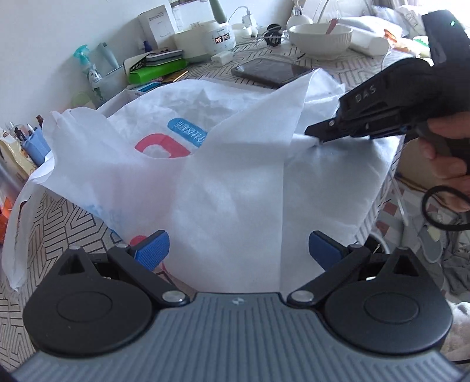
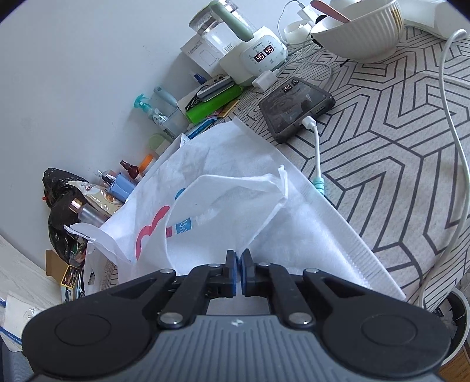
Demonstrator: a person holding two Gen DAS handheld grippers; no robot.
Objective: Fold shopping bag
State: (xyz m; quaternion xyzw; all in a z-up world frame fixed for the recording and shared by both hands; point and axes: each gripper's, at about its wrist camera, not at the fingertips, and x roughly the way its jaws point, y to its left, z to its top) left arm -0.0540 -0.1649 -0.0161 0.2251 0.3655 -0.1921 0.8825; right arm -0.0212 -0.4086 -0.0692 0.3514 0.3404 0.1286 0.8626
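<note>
Right gripper (image 2: pixel 238 266) has its blue pads pressed together on a raised flap of the white non-woven shopping bag w/ red and blue print (image 1: pixel 235 182), holding that flap up above the rest. Bag is spread on the table w/ grey geometric-line cloth (image 2: pixel 396 141), one handle draping over the edge. Left gripper (image 1: pixel 238 249) is spread wide, bag fabric betw the pads but not pinched afaict. Containers at the back: white ribbed ceramic bowl (image 1: pixel 320 36) w/ a reddish-handled utensil (image 1: pixel 332 26) sticking out, contents hidden by the rim. Light blue pen holder (image 1: pixel 36 147) has pens in it. Dark smartphone (image 2: pixel 296 108) sits just past the bag, white cable plugged in.
</note>
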